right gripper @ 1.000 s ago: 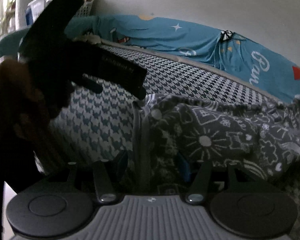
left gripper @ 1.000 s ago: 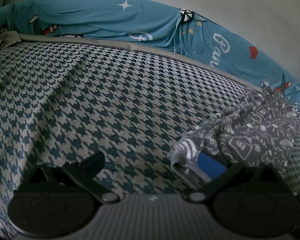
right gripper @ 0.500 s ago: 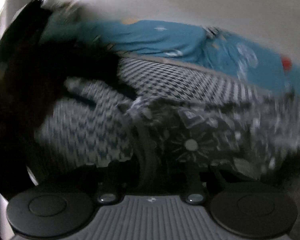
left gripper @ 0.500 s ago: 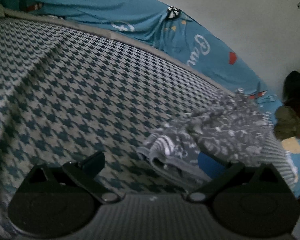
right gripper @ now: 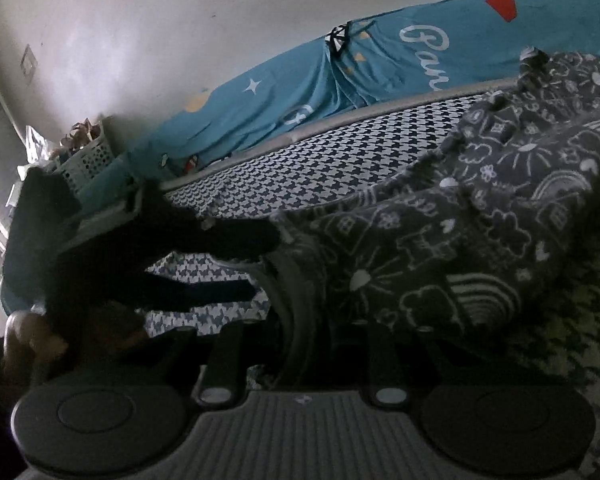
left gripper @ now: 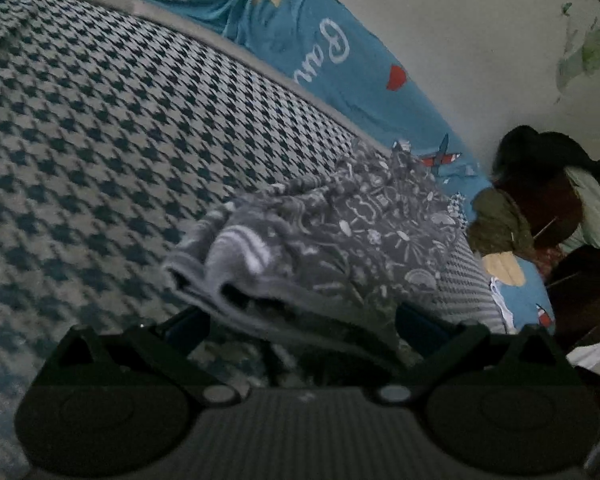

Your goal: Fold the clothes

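Left wrist view is showing the left gripper (left gripper: 300, 320) standing wide, its fingers straddling the bunched edge of a grey patterned garment (left gripper: 340, 232) lying on the houndstooth-covered bed (left gripper: 100, 120). The right gripper (right gripper: 304, 336) is pinching narrowly on the garment's thick hem (right gripper: 296, 300). Judged from this, the left gripper should be closing on every layer of the edge, level with the right, so the fold is running straight.
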`<state>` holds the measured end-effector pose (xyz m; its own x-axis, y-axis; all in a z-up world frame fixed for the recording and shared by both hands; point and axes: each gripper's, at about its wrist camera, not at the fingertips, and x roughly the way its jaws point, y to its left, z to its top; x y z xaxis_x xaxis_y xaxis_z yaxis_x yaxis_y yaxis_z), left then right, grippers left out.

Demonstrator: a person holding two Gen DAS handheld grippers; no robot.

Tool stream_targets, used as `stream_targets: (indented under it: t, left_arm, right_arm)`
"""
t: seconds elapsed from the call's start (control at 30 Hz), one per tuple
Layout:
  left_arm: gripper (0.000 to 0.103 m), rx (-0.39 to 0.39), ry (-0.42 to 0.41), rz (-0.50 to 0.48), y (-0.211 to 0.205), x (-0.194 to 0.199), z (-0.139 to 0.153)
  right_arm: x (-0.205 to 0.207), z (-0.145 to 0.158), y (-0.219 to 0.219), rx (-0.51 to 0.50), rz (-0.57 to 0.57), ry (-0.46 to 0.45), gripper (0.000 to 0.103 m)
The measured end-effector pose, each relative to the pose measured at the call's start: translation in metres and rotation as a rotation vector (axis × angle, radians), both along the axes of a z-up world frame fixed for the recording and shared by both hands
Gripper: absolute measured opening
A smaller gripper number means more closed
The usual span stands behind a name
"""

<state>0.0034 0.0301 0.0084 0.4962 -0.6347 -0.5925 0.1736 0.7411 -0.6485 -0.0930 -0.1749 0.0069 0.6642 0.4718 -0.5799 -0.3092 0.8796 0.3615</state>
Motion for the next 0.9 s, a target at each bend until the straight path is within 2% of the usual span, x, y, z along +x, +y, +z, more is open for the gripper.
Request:
stream_targets:
  t: [0.1, 0.17, 0.2, 0.23, 0.33, 0.43, 0.6, 0.9]
  left_arm:
    - [0.099, 0.034, 0.008, 0.001, -0.011, 0.010, -0.009]
    - [0.077, 0.045, 0.010, -0.021, -0.017, 0.014, -0.014]
    - [0.074, 0.052, 0.010, -0.036, -0.021, 0.016, -0.016]
    - [0.071, 0.069, 0.004, -0.045, -0.024, 0.017, -0.017]
    - [0.070, 0.097, -0.024, -0.065, -0.030, 0.019, -0.013]
    - [0.070, 0.101, -0.030, -0.076, -0.032, 0.022, -0.009]
    - [0.068, 0.108, -0.021, -0.085, -0.034, 0.027, -0.007]
    - [0.068, 0.129, -0.016, -0.092, -0.037, 0.032, -0.009]
  right_arm:
    - [-0.007, 0.000, 0.009, -0.077, 0.032, -0.043, 0.021]
    - [-0.013, -0.003, 0.018, -0.157, 0.065, -0.082, 0.022]
    - [-0.016, -0.004, 0.022, -0.198, 0.083, -0.102, 0.024]
    - [-0.020, -0.006, 0.027, -0.240, 0.103, -0.123, 0.031]
    - [-0.034, -0.013, 0.039, -0.343, 0.155, -0.188, 0.051]
    - [-0.041, -0.020, 0.046, -0.391, 0.184, -0.214, 0.061]
    - [-0.046, -0.027, 0.049, -0.424, 0.205, -0.231, 0.068]
    - [-0.050, -0.043, 0.060, -0.549, 0.207, -0.298, 0.068]
